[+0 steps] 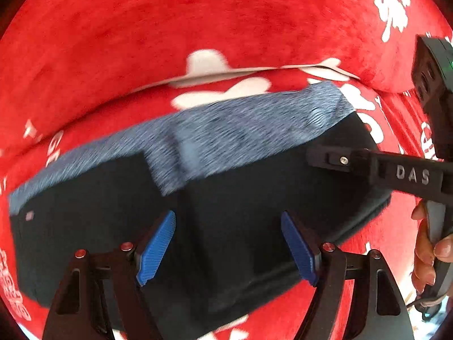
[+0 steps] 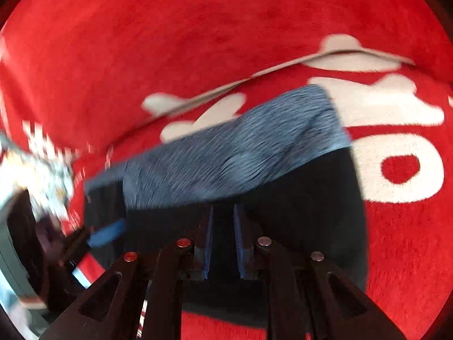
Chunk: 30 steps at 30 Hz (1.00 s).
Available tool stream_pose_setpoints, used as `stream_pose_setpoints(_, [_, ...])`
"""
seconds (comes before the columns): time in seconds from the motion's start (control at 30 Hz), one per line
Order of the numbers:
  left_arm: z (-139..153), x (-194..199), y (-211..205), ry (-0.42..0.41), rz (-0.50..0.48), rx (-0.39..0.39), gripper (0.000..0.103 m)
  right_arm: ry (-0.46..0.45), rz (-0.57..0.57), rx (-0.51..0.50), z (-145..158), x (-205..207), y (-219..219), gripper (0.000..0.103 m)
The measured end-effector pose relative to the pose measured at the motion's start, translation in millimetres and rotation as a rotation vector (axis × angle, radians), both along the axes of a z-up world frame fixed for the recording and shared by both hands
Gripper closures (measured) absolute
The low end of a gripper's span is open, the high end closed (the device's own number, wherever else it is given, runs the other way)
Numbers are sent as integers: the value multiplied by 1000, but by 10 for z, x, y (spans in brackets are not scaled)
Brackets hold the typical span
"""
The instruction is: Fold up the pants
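The pants (image 1: 215,198) are black with a blue-grey ribbed waistband (image 1: 232,133), folded into a compact block on the red cloth. My left gripper (image 1: 228,246) hovers over the near half of the block, blue pads wide apart and empty. My right gripper (image 2: 222,240) is over the same pants (image 2: 297,198), its blue pads close together with a narrow gap; black fabric shows between them, but the blurred view does not show whether they pinch it. The right gripper's black finger (image 1: 368,167) also reaches in over the pants' right end in the left wrist view.
A red fleece cloth (image 1: 198,22) with white lettering covers the surface, with a raised fold line (image 1: 226,72) just behind the pants. A hand (image 1: 427,249) holds the right gripper's handle at the right edge. Blurred clutter (image 2: 42,175) lies at the far left.
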<state>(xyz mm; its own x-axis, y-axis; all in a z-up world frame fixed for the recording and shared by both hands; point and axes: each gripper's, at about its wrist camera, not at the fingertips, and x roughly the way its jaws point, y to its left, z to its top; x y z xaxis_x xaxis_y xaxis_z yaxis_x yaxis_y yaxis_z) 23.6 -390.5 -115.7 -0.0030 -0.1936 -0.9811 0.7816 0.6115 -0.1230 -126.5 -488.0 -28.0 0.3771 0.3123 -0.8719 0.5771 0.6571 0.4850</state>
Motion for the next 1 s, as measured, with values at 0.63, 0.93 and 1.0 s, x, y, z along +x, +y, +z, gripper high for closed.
stream_pose_setpoints(0.63, [452, 507, 1574, -42, 273, 58, 25, 9, 25, 144, 512, 116, 1220, 18])
stream_pose_setpoints(0.93, [477, 637, 2298, -24, 384, 84, 25, 117, 86, 126, 561, 226, 1717, 18])
stream_pose_setpoints(1.0, [460, 662, 2433, -17, 410, 91, 25, 148, 120, 87, 566, 295, 1851, 18])
